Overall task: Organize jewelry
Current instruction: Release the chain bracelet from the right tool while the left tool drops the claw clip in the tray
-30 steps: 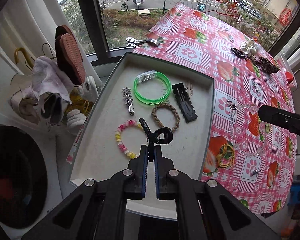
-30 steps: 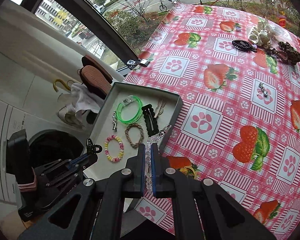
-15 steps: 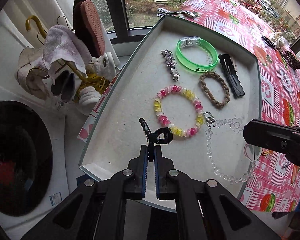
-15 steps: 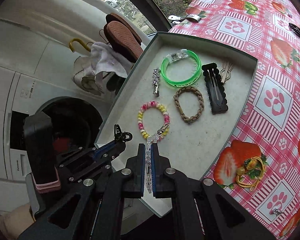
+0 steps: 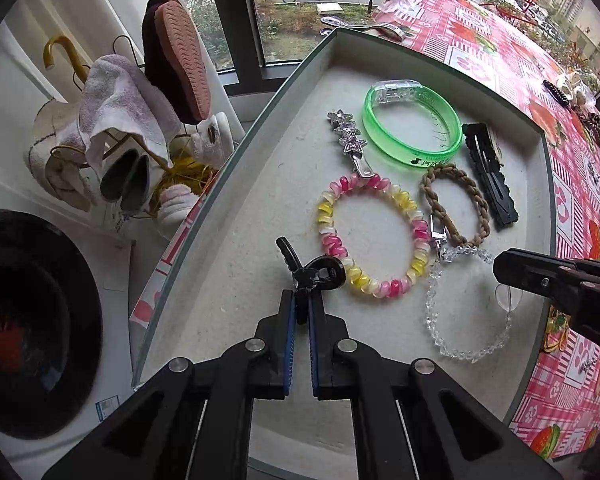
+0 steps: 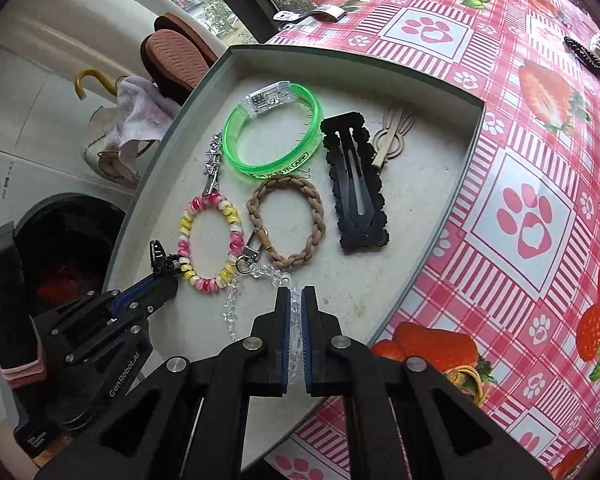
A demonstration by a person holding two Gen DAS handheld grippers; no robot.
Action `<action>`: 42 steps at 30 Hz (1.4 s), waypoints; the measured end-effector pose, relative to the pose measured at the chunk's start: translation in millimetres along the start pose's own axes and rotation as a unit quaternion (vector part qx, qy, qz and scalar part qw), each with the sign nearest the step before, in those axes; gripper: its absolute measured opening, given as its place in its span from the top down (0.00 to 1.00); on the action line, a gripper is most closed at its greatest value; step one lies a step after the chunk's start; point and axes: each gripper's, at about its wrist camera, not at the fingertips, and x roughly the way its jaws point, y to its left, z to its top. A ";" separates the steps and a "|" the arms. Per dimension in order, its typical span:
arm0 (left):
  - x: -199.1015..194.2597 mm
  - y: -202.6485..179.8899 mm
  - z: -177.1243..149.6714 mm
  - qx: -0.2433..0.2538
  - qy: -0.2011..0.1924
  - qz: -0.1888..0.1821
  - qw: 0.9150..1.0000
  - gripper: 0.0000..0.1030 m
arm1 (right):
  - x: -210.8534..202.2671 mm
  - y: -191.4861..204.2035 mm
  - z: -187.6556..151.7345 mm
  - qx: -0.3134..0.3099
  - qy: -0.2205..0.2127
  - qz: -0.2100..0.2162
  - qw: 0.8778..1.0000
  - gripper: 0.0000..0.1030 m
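Note:
My left gripper [image 5: 301, 300] is shut on a small black hair clip [image 5: 313, 270] and holds it over the near left part of the grey tray [image 5: 236, 264]. My right gripper [image 6: 296, 296] is shut on a clear crystal bead chain [image 6: 230, 308] with a metal clasp [image 6: 254, 250]; the chain [image 5: 459, 320] lies looped on the tray floor. In the tray lie a pink-and-yellow bead bracelet [image 5: 369, 236], a brown braided bracelet [image 5: 453, 204], a green bangle [image 5: 411, 136], a black snap clip [image 5: 489, 172] and a silver star clip [image 5: 349, 140].
The tray sits on a red strawberry-and-paw tablecloth [image 6: 531, 208]; its left side overhangs the table's edge. More hair accessories lie at the far side of the table [image 5: 583, 108]. A yellow hair tie [image 6: 465, 376] lies right of the tray. Shoes and towels [image 5: 132, 120] are left, below.
Both grippers moved closer and lower over the tray. The crystal chain now lies further in, its clasp between the bead bracelet and the braided one. The black clip stays gripped.

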 end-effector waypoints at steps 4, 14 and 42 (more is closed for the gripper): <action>2.5 -1.7 6.2 0.002 -0.007 0.006 1.000 0.88 | 3.9 0.2 4.2 -0.003 -0.007 -0.012 1.000 0.95; 2.8 -4.1 8.4 0.005 -0.002 0.016 1.000 0.87 | 13.1 2.5 5.2 -0.009 0.001 -0.024 1.000 0.95; -18.3 -15.3 7.0 0.017 0.009 0.041 0.999 0.87 | -58.6 -12.7 -2.5 0.036 -0.075 0.043 0.996 0.28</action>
